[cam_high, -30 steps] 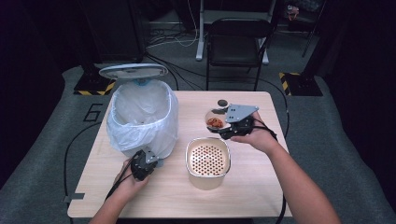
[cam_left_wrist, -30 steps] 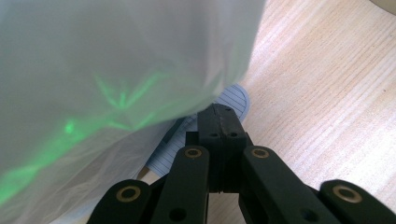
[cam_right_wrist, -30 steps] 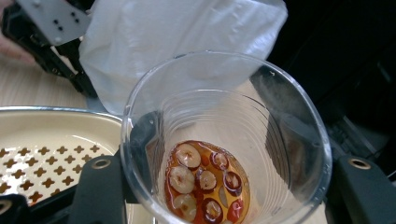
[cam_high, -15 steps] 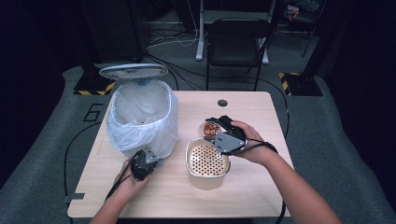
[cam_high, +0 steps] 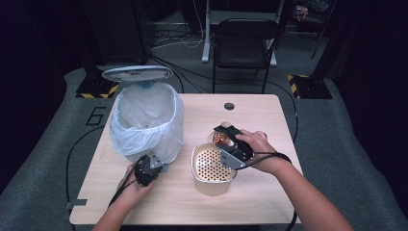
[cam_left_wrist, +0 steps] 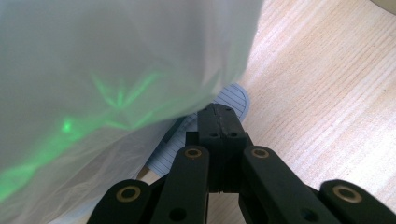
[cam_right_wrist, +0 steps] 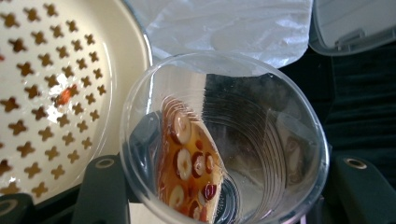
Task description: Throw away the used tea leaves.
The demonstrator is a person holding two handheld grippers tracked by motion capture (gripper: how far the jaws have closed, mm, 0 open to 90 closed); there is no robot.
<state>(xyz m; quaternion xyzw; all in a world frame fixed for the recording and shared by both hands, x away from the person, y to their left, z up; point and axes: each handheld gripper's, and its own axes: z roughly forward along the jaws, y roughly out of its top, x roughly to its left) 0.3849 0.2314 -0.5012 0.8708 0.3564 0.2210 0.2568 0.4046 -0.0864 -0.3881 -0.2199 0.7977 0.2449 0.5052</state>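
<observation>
Room: dark, grey carpeted floor (cam_high: 43,159), a black chair (cam_high: 245,45) beyond the far edge, cables on the floor. Table (cam_high: 269,120): pale wood-grain top, one round cable hole. Bin (cam_high: 146,120): lined with a white plastic bag, lid (cam_high: 137,73) raised at the back, standing on the table's left half, apparently kept open to take waste. Strainer (cam_high: 210,166): cream tub with a perforated insert of cross-shaped holes, near the table's middle, set to catch solids while liquid drains through; one small red scrap lies on the insert in the right gripper view. Right gripper (cam_high: 231,144): jaws clamped on either side of a clear plastic cup (cam_right_wrist: 224,135), tipped toward the strainer rim and held just above it; the angle suggests pouring is about to begin or under way. Cup contents: amber liquid with pale and red sliced pieces (cam_right_wrist: 189,163), pooled against the lower wall. Left gripper (cam_high: 146,169): jaws closed together on nothing, resting at the bin's foot beside a ribbed grey pedal (cam_left_wrist: 233,100), probably holding the lid up.
</observation>
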